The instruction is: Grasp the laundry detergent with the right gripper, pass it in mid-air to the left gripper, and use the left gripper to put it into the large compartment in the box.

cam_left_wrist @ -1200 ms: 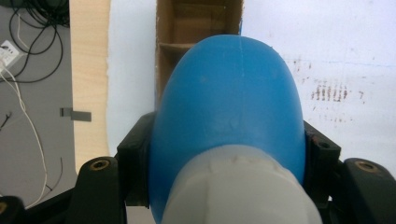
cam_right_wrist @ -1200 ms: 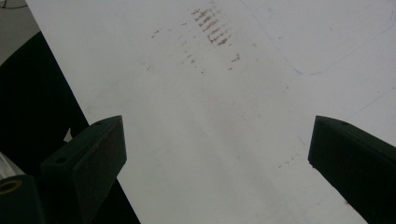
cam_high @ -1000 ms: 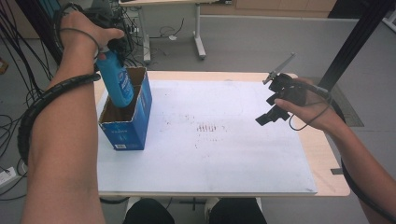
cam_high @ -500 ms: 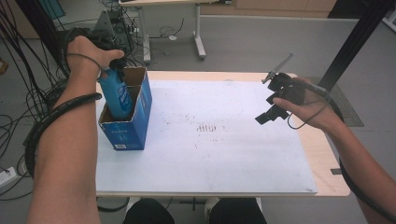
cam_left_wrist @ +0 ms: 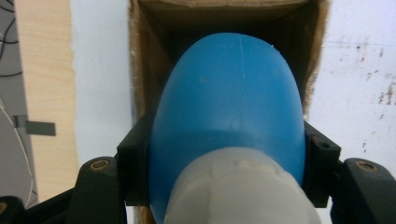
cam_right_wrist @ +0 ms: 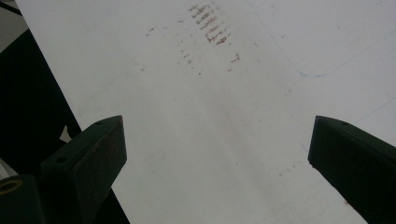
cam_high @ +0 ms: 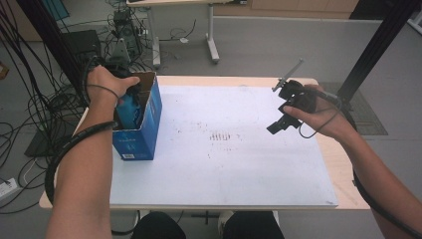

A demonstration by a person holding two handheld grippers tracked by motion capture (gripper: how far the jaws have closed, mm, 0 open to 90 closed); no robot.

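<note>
A blue bottle (cam_left_wrist: 229, 93) with a pale cap end sits between the jaws of my left gripper (cam_left_wrist: 229, 154), which is shut on it. The bottle (cam_high: 130, 110) stands partly inside an open blue cardboard box (cam_high: 144, 132) at the table's left, its lower part hidden by the box walls. A hand (cam_high: 112, 84) covers most of the left gripper from above. My right gripper (cam_high: 276, 127) hangs over the table's right side, tilted down. Its jaws stand open (cam_right_wrist: 217, 144) above the bare white sheet, with nothing between them.
A stained white sheet (cam_high: 224, 164) covers most of the wooden table (cam_high: 343, 174). Cables (cam_high: 30, 114) lie on the floor at the left. Another table's legs (cam_high: 213, 47) stand behind, and a black post (cam_high: 378, 45) rises at the right.
The left hand has sunk, carrying the blue bottle from above the box down into it. The right gripper has stayed where it was.
</note>
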